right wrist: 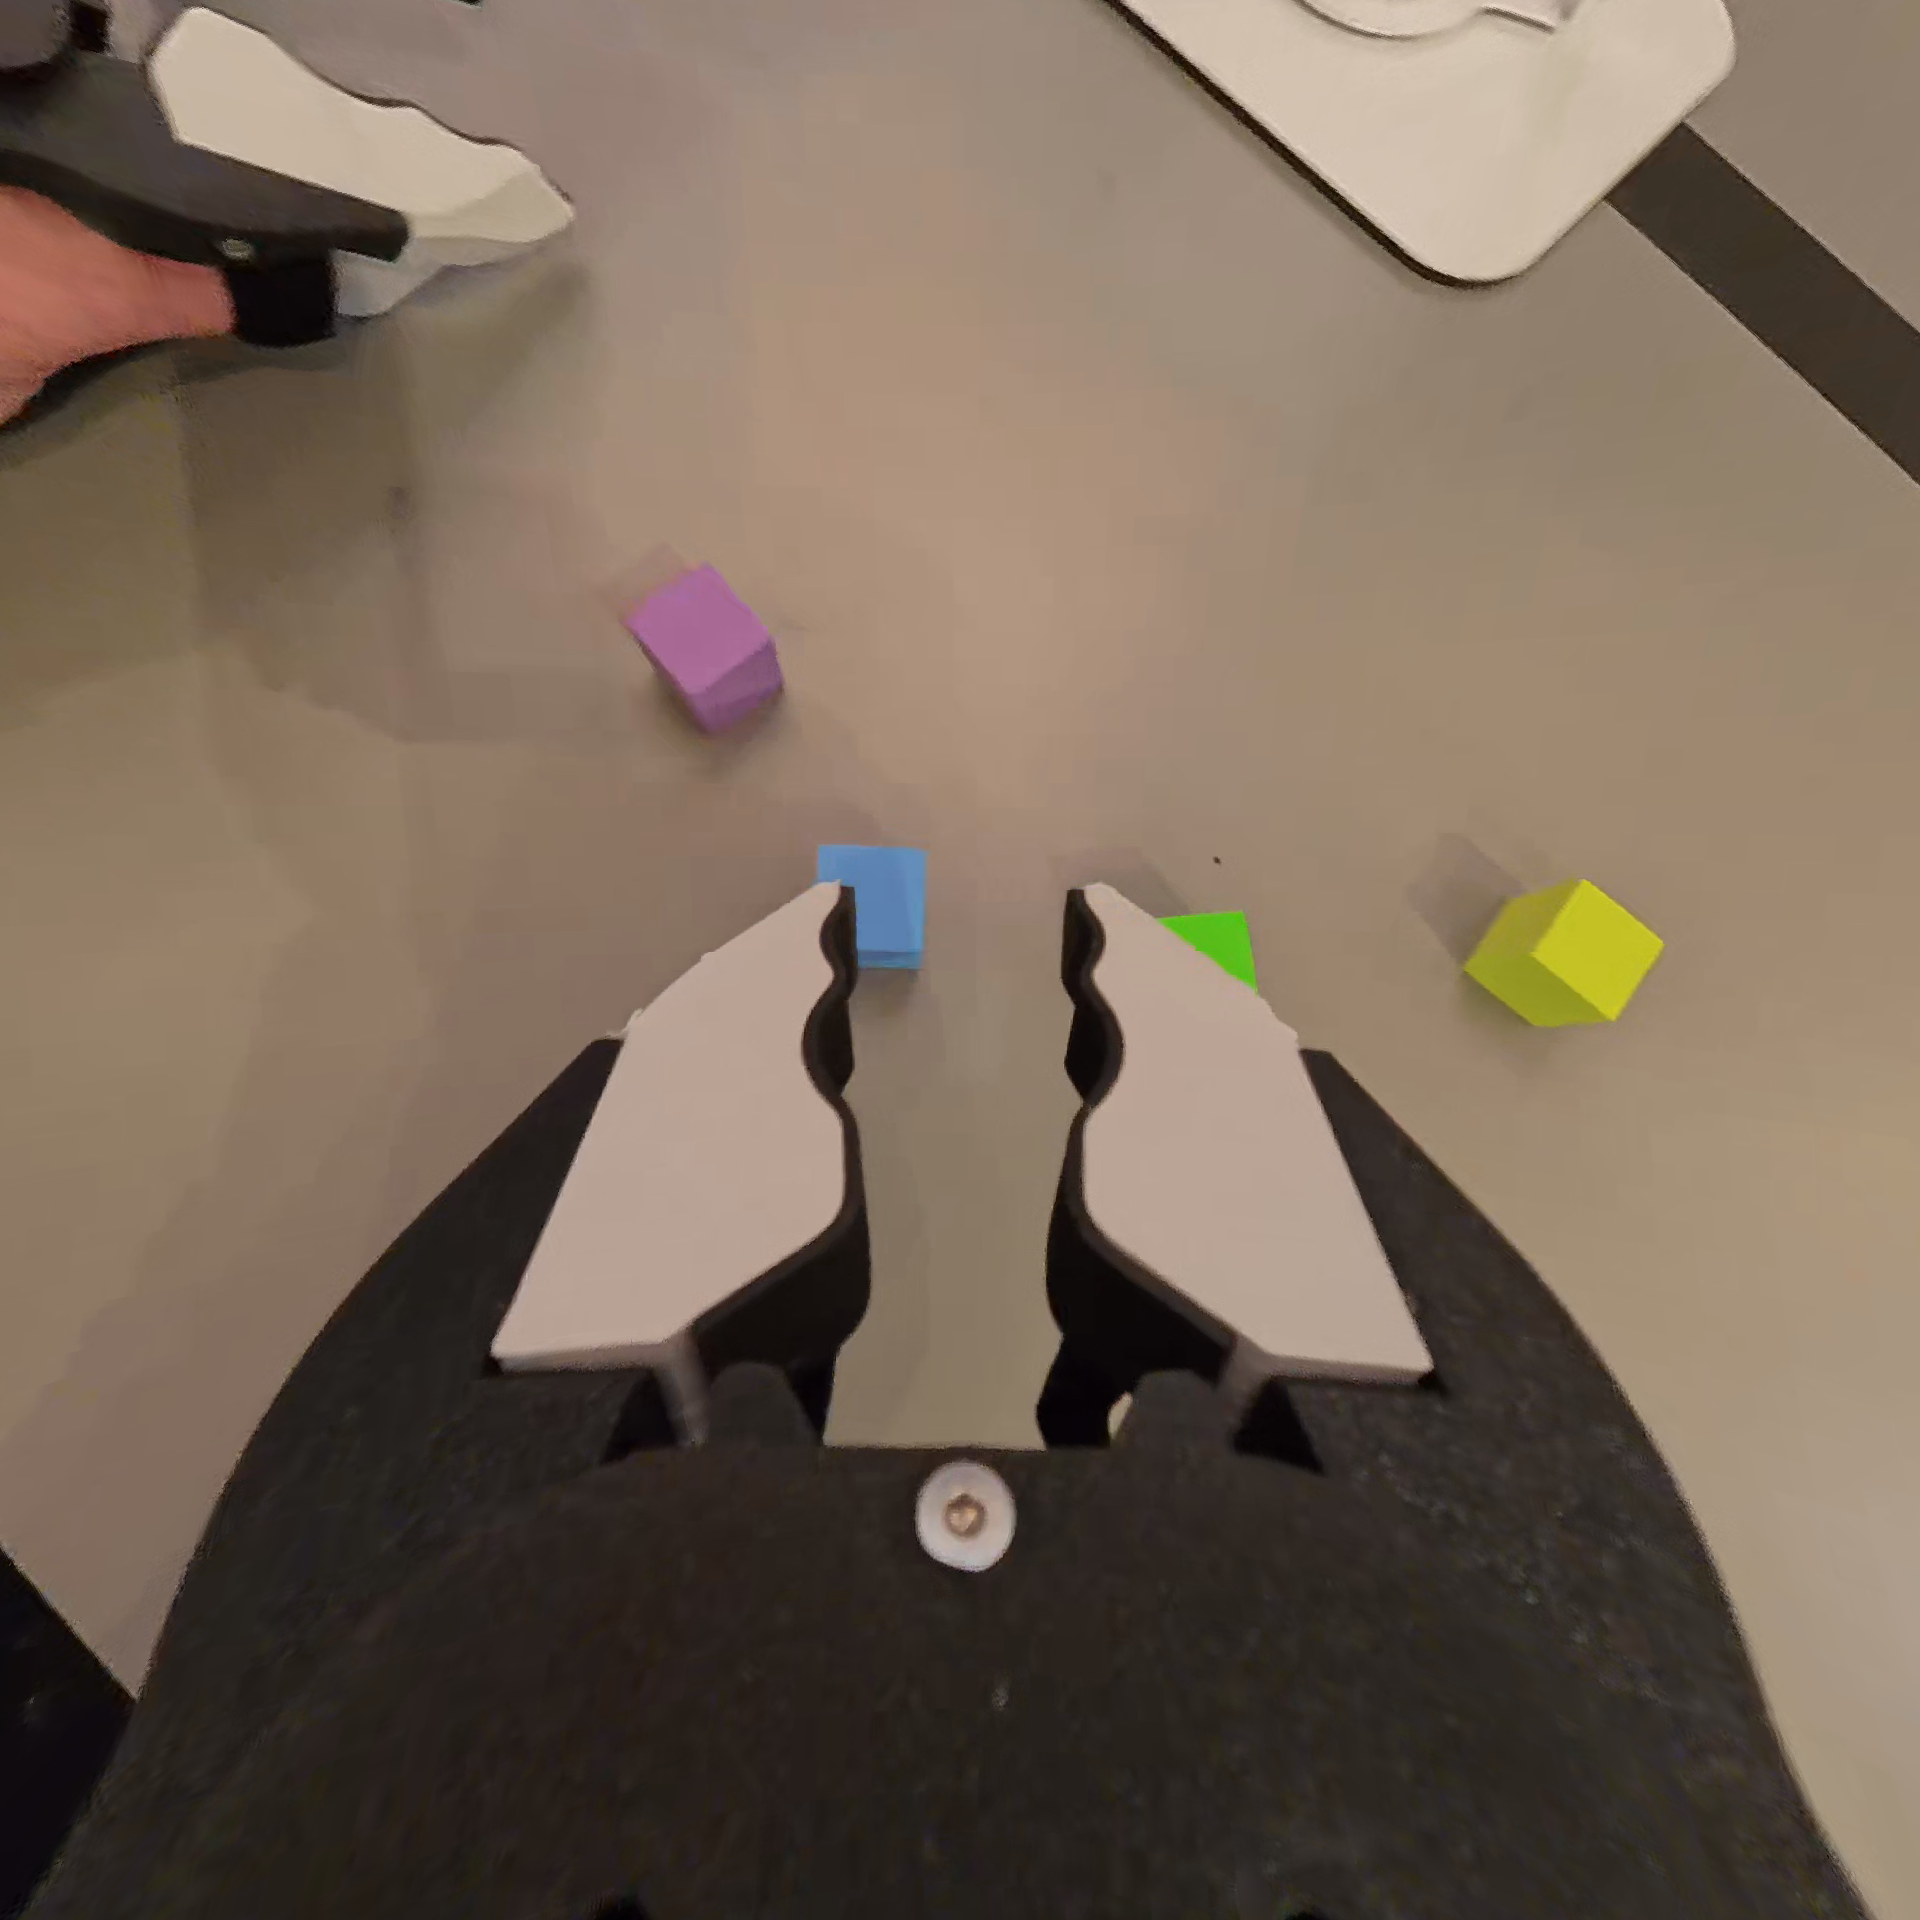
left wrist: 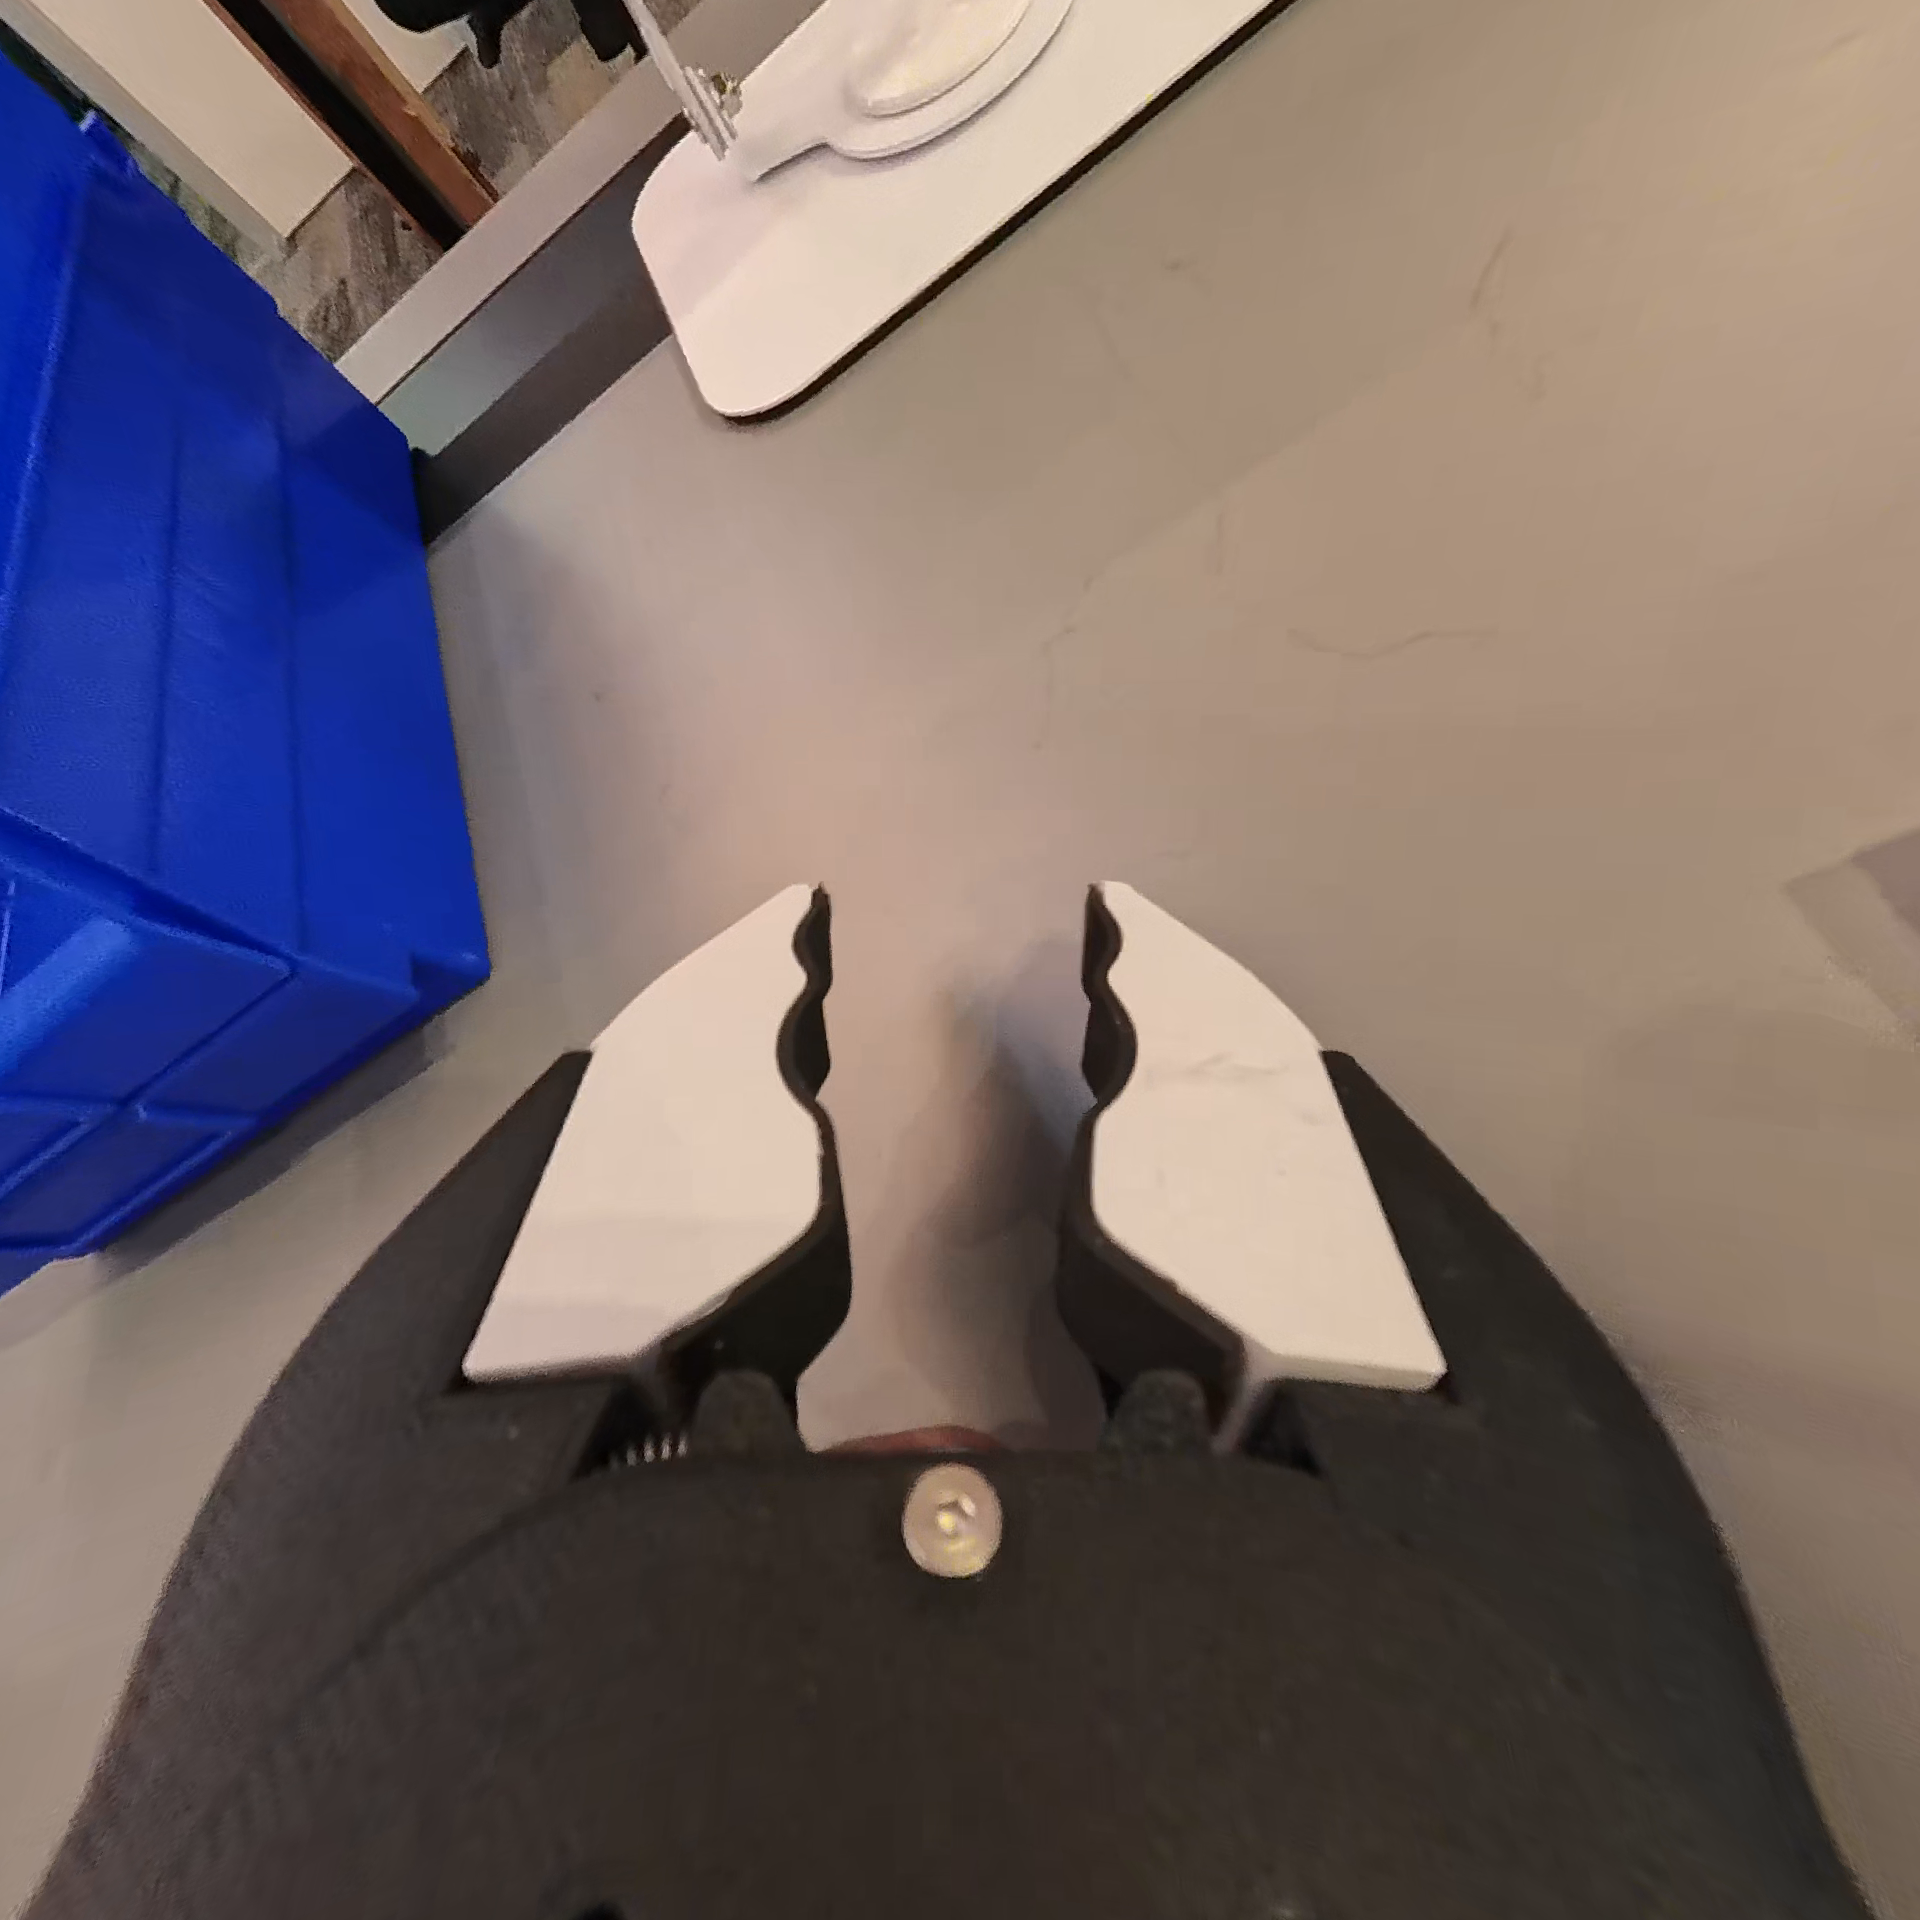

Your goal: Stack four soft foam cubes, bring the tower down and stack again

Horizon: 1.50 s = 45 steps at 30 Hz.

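In the right wrist view several foam cubes lie apart on the grey table [right wrist: 1039, 468]: a purple cube [right wrist: 707, 646], a blue cube [right wrist: 883, 906], a green cube [right wrist: 1216, 943] partly behind my right finger, and a yellow-green cube [right wrist: 1564, 953]. My right gripper [right wrist: 958, 902] is open and empty above the table; the blue cube lies on the table below, just inside the left fingertip, untouched. My left gripper [left wrist: 956, 902] is open and empty over bare table. It also shows at the far left of the right wrist view [right wrist: 416, 208], held by a hand.
A blue plastic bin [left wrist: 187, 779] stands at the left of the left wrist view. A white flat stand base [left wrist: 883, 208] lies at the far table edge, and it also shows in the right wrist view [right wrist: 1455, 125]. A dark strip [right wrist: 1787, 312] runs at the right. The grippers' ends are close to 25 cm from one another. The blue cube [right wrist: 883, 906] is about 4 cm from my right fingertips.
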Tool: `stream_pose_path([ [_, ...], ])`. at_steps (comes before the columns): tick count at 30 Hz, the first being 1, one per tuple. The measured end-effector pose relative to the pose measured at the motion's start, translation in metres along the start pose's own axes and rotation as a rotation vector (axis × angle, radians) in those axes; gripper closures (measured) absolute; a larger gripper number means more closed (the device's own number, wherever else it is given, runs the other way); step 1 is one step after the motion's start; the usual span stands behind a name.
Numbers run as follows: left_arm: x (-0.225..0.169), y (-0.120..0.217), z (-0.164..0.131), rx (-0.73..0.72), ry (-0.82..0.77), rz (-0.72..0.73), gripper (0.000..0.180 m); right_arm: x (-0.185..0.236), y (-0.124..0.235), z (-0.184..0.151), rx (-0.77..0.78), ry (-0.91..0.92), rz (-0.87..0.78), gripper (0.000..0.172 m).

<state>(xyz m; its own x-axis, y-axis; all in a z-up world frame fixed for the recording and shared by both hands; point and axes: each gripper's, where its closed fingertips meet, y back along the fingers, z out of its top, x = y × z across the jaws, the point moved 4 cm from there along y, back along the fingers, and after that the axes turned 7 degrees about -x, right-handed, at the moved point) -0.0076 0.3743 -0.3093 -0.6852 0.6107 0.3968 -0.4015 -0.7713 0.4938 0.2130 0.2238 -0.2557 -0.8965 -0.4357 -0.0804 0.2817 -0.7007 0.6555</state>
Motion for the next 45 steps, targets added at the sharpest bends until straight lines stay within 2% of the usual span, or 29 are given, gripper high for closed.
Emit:
stream_pose_path([
  [10, 0.001, 0.0, 0.0, -0.006, 0.009, -0.006, 0.129, 0.012, -0.021, -0.012, 0.163, 0.114, 0.029, 0.13],
  [15, 0.0, 0.0, 0.0, -0.004, 0.012, -0.014, 0.13, 0.016, -0.032, -0.017, 0.202, 0.067, 0.051, 0.13],
  [18, 0.001, 0.0, 0.0, 0.0, 0.021, -0.021, 0.13, 0.016, -0.037, -0.02, 0.245, 0.067, 0.034, 0.135],
  [20, 0.001, 0.0, 0.0, -0.001, 0.02, -0.022, 0.13, 0.019, -0.041, -0.022, 0.257, 0.082, 0.041, 0.145],
  [22, 0.0, 0.0, 0.0, -0.001, 0.019, -0.022, 0.131, 0.019, -0.042, -0.021, 0.262, 0.092, 0.04, 0.146],
  [30, 0.001, -0.001, 0.0, 0.002, 0.026, -0.026, 0.131, 0.037, -0.034, 0.023, 0.096, 0.189, 0.225, 0.146],
  [36, 0.002, -0.001, -0.001, 0.006, 0.035, -0.029, 0.13, 0.039, -0.038, 0.051, 0.094, 0.344, 0.309, 0.146],
  [45, 0.002, -0.003, 0.0, 0.005, 0.037, -0.033, 0.13, 0.042, -0.056, 0.053, 0.164, 0.483, 0.414, 0.146],
])
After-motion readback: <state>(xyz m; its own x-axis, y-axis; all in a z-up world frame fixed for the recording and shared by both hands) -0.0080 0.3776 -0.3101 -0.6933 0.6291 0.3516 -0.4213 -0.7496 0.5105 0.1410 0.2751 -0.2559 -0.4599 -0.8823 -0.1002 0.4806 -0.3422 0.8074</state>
